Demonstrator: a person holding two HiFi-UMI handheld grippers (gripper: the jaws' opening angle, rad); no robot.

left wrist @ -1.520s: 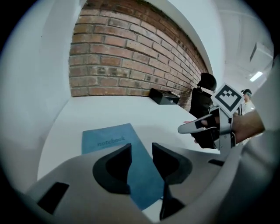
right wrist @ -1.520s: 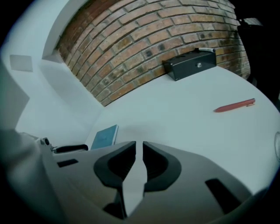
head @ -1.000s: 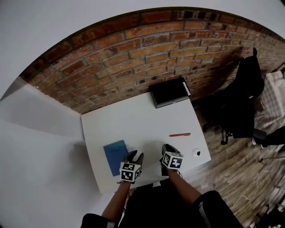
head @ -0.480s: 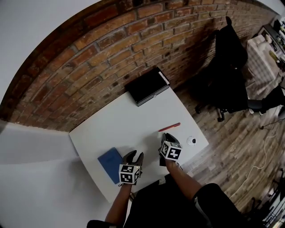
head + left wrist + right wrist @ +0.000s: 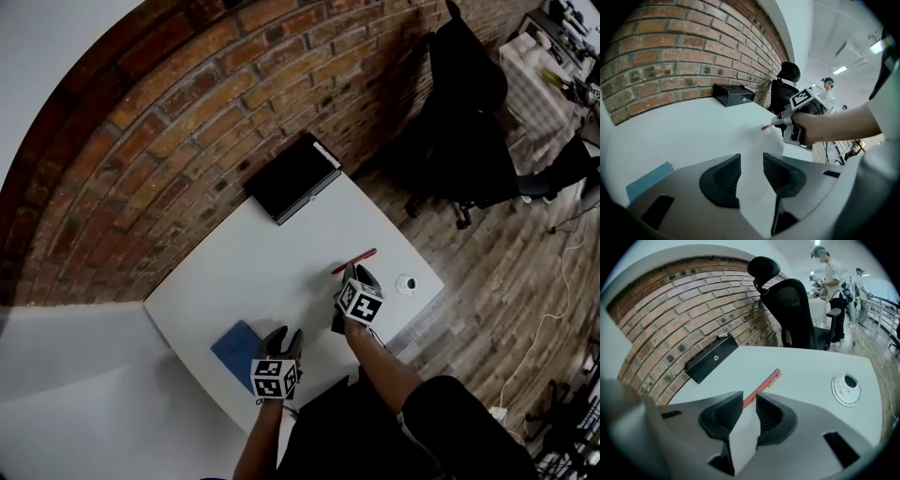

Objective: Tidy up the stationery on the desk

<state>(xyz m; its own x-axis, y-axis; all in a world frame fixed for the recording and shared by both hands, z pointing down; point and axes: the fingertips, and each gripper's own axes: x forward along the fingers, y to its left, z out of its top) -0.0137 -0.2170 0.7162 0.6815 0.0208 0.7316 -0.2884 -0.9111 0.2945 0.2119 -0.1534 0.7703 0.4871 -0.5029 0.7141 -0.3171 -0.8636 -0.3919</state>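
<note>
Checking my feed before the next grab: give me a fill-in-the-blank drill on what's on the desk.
The pen on the white desk is ___ in colour.
The black box sits at the desk edge along the ___ wall.
In the head view the left gripper is beside the ___ notebook.
Missing words: red; brick; blue.

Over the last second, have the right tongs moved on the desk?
Yes. The right tongs advanced to the red pen; their jaws have just been opening, its near end between them, ungripped.
</note>
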